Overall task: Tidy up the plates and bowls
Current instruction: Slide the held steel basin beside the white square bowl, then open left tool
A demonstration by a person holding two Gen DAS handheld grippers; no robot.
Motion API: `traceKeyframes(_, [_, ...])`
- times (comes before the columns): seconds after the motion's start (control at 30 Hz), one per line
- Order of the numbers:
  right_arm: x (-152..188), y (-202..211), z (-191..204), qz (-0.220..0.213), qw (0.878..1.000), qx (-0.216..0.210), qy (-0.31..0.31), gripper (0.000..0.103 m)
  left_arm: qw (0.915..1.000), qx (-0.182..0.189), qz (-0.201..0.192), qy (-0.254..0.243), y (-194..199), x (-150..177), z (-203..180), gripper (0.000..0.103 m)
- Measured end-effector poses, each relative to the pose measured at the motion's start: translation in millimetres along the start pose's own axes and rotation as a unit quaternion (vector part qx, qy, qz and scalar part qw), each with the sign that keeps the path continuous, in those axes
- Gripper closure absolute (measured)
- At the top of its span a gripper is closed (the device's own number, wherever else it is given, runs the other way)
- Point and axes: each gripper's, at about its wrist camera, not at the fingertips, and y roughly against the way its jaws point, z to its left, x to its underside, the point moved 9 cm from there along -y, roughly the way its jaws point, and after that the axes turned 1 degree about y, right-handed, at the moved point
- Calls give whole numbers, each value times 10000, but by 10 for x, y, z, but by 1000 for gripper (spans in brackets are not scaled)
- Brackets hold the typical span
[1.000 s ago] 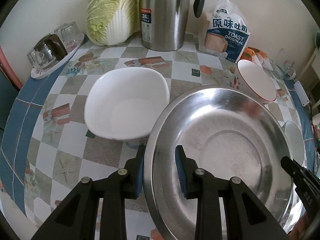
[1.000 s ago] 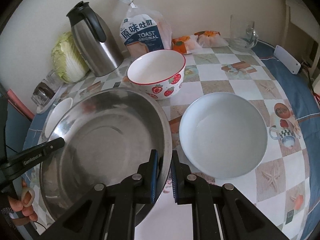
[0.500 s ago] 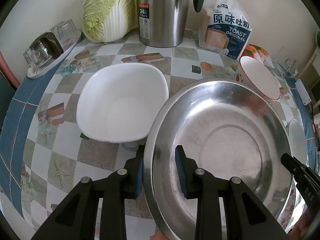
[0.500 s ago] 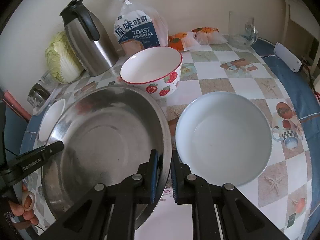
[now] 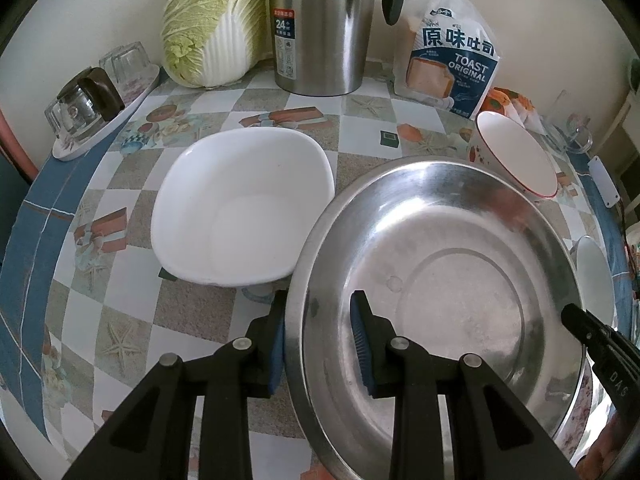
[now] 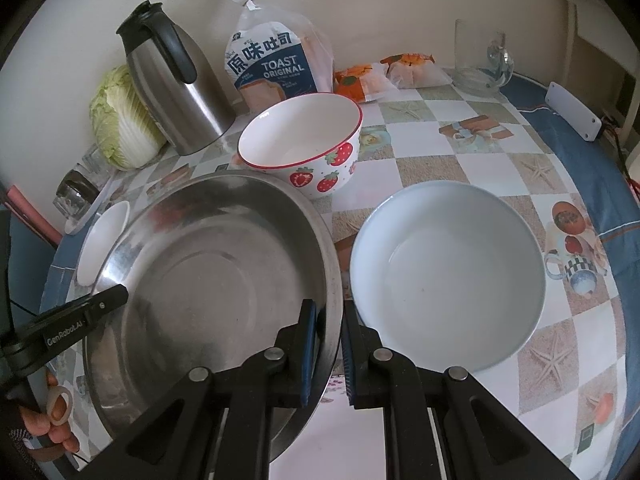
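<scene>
A wide steel basin point(image 5: 440, 292) is gripped from both sides above the checked tablecloth point(image 5: 192, 312). Its left rim is straddled by the left gripper point(image 5: 318, 332), one blue pad outside the wall and one inside, clamped on the metal. The opposite rim is pinched by the right gripper point(image 6: 329, 344), whose jaws are nearly closed around the thin edge. Each gripper's tip is also seen from the other's camera (at the frame edge, only partly).

Just left of the basin a white squarish bowl point(image 5: 240, 216) is seen, its near corner overlapped by the basin's rim. To the right, a pale blue round bowl point(image 6: 448, 272) is set close beside the basin. Behind the basin a strawberry-patterned bowl point(image 6: 304, 144) stands upright on the cloth.

Along the wall are lined a napa cabbage point(image 5: 212, 24), a steel thermos jug point(image 5: 320, 24) and a bag of toast point(image 5: 452, 64).
</scene>
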Motion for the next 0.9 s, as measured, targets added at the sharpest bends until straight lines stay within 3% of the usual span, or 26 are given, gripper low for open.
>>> traceKeyframes(0.33, [6, 13, -10, 35, 10000, 14, -3, 90, 9999, 70, 114, -22, 29, 14, 7, 71])
traceKeyframes(0.47, [7, 39, -18, 44, 10000, 12, -20, 89, 9999, 124, 39, -76, 114, -5, -20, 65])
traceKeyframes(0.83, [-39, 280, -29, -139, 9998, 127, 78, 89, 9999, 124, -66, -68, 328, -17, -35, 61])
traceKeyframes(0.87, [-38, 302, -20, -158, 9997, 139, 107, 89, 9999, 118, -64, -78, 343, -9, -47, 58])
traceKeyframes(0.9, [-39, 322, -9, -176, 9996, 150, 138, 89, 9999, 109, -57, -94, 349, 0, -55, 48])
